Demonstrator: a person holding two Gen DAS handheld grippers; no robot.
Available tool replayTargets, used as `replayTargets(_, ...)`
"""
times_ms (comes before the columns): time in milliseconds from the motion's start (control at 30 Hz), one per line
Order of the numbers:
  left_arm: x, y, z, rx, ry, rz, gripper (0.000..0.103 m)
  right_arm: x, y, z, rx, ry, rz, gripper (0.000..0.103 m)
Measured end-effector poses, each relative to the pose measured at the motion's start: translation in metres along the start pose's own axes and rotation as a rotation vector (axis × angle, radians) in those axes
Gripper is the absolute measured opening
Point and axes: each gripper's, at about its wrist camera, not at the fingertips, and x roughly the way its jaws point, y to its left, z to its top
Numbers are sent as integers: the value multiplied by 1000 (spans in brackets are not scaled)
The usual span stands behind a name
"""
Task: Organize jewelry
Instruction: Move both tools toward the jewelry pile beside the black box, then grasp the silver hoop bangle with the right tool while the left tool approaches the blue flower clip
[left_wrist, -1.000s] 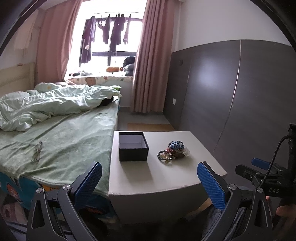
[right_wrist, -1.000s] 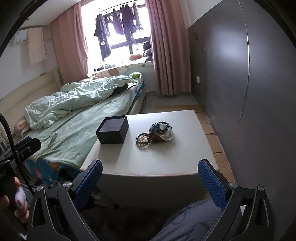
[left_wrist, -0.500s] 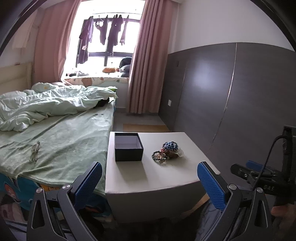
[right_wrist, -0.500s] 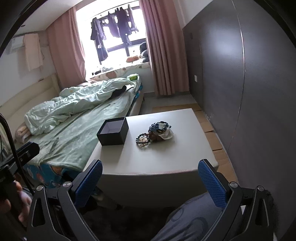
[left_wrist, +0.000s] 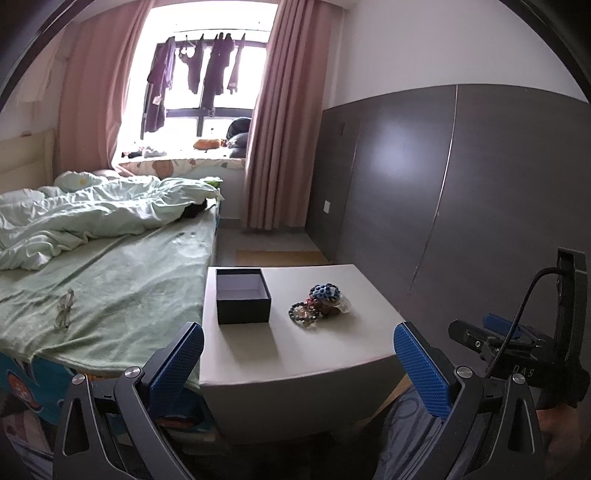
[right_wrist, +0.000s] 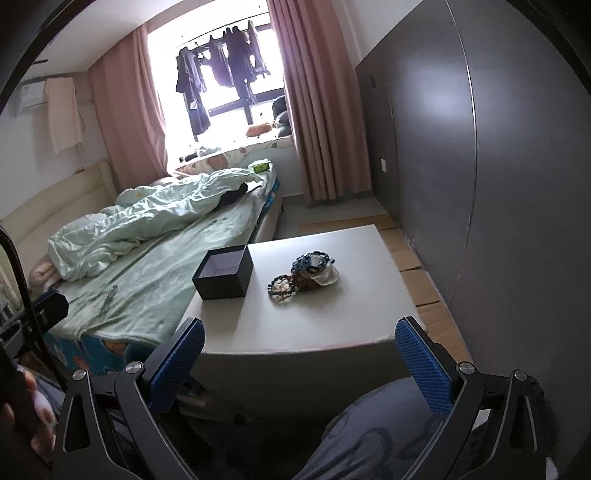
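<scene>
Leftmost in the left wrist view lies the bed (left_wrist: 110, 280), its green sheet spreading over the left half of the frame with a rumpled quilt (left_wrist: 92, 214) at the upper left and a pair of glasses (left_wrist: 63, 309) lying flat on the sheet lower down. Just right of the bed, at frame centre, stands the white counter (left_wrist: 314, 350). On its left part sits an open black box (left_wrist: 242, 301), upright and with nothing visible inside. To the right of the box, apart from it, a pile of bead bracelets (left_wrist: 319, 303) rests on the counter top. Along the bottom edge the left tool (left_wrist: 298, 360) hangs short of the counter, its blue-padded fingers (left_wrist: 177, 363) spread wide with nothing between them.

From the right wrist view the order is the same: bed at left, box (right_wrist: 223, 273) at centre left, bracelets (right_wrist: 304, 273) at centre. The right tool (right_wrist: 299, 360) sits at the bottom of the frame, its fingers (right_wrist: 423, 363) likewise wide apart and holding nothing, short of the counter's near edge.
</scene>
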Motion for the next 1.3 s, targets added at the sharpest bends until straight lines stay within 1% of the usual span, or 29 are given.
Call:
replayTargets(233,7,5,3,-4,3,-2,103,5,1,5,-4,0,-2,103)
replayTargets(367,19,9,3,-4,17,20,103,12,2,4,-13,-3,-11,103)
replayTargets(600,48,18,12,-23,44,5,103,38,-1,12,-25,23,-20,103)
replayTargets(733,73,22,24,-22,59,7,103,55,-6,24,-24,27,-18,103)
replayTargets(867,98,25,33,-17,79,6,103,78,-8,37,-62,55,-42,103)
replayTargets(933,110,28,35,-22,89,3,103,89,-12,41,-70,64,-35,103)
replayTargets(1033,132,29,38,-25,119,-21,103,106,-20,45,-58,82,-14,103)
replayTargets(1233,173,21,44,-25,161,-83,102,143,-45,50,15,123,27,103)
replayTargets(1300,185,17,46,-23,176,-107,95,154,-51,51,28,129,27,103)
